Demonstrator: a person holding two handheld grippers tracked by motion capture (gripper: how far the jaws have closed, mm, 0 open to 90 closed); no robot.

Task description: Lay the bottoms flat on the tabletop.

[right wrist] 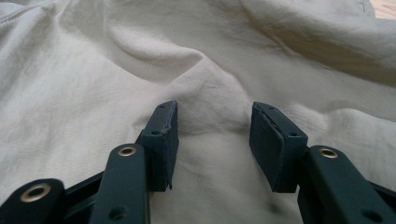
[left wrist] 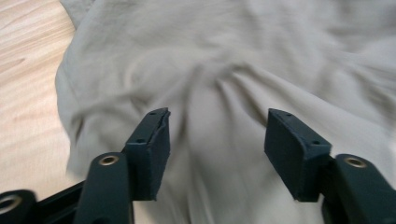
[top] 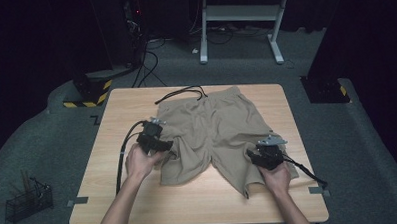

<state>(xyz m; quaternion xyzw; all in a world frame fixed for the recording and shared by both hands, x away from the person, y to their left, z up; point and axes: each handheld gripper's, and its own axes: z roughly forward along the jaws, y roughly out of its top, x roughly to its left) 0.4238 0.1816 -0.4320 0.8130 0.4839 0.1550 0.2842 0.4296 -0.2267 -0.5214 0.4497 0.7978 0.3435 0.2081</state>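
Observation:
A pair of tan shorts (top: 212,131) lies flat on the wooden table (top: 124,194), waistband away from the person, with a black drawstring (top: 178,92) trailing off its top. My left gripper (top: 163,144) rests at the outer edge of the left leg, jaws open over rumpled tan cloth (left wrist: 219,154). My right gripper (top: 255,156) sits on the right leg near its hem, jaws open, with a fold of cloth (right wrist: 212,116) lying between them.
A wire basket (top: 27,200) stands on the floor at the lower left. A white desk frame (top: 238,20) and cables lie beyond the table's far edge. A black post base (top: 326,90) stands at the right. Bare tabletop (top: 189,202) runs along the near edge.

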